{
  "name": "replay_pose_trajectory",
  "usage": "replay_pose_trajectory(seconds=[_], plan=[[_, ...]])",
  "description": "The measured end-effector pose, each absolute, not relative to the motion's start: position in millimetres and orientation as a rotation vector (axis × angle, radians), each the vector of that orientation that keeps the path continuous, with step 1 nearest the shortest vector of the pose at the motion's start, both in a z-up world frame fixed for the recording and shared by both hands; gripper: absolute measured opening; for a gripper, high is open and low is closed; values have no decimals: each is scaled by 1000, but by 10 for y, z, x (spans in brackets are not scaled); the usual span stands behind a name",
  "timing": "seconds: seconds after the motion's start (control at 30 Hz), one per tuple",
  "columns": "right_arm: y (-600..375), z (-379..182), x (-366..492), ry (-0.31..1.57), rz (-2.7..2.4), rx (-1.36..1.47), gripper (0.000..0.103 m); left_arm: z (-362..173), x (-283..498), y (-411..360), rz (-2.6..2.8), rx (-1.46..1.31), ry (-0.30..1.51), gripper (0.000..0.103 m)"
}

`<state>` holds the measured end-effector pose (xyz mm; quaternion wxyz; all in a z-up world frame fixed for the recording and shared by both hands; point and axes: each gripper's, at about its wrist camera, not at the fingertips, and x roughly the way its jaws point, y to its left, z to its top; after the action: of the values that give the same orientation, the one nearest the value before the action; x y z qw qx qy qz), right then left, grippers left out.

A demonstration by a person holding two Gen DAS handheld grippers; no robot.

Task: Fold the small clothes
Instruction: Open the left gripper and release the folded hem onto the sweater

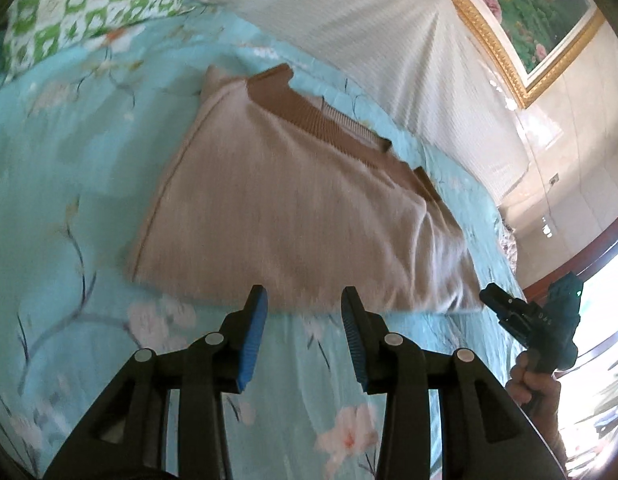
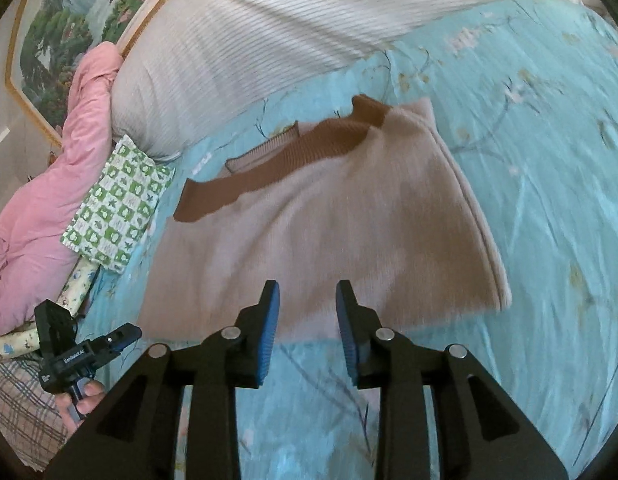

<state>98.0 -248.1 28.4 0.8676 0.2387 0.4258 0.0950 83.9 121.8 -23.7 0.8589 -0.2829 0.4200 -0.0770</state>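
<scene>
Slippage threatens the folded sweater [image 1: 293, 216] at twelve o'clock if both released grippers [image 1: 305, 300] [image 2: 307, 294] snag its near hem.

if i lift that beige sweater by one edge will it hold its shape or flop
The beige sweater will probably flop: it is soft knit that lies folded and creased on the bedspread. Its folded layers would likely slide apart, since nothing pins them. It looks light, and should drag rather than roll if pushed.

bed [image 1: 69, 184] – teal floral cover | on it – folded beige sweater [image 1: 293, 216]
</scene>
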Motion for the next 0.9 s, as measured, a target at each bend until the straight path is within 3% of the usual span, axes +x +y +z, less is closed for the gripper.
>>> replay_pose_trajectory(seconds=[0.2, 0.3, 0.9], plan=[[-2494, 159, 769, 905, 179, 540, 31, -333, 673, 1130, -175, -649, 900, 40], [-2474, 89, 675, 913, 180, 551, 31, -385, 631, 1053, -181, -678, 912, 51], [-2393, 39, 542, 922, 208, 586, 36, -741, 935, 952, -121, -952, 888, 59]])
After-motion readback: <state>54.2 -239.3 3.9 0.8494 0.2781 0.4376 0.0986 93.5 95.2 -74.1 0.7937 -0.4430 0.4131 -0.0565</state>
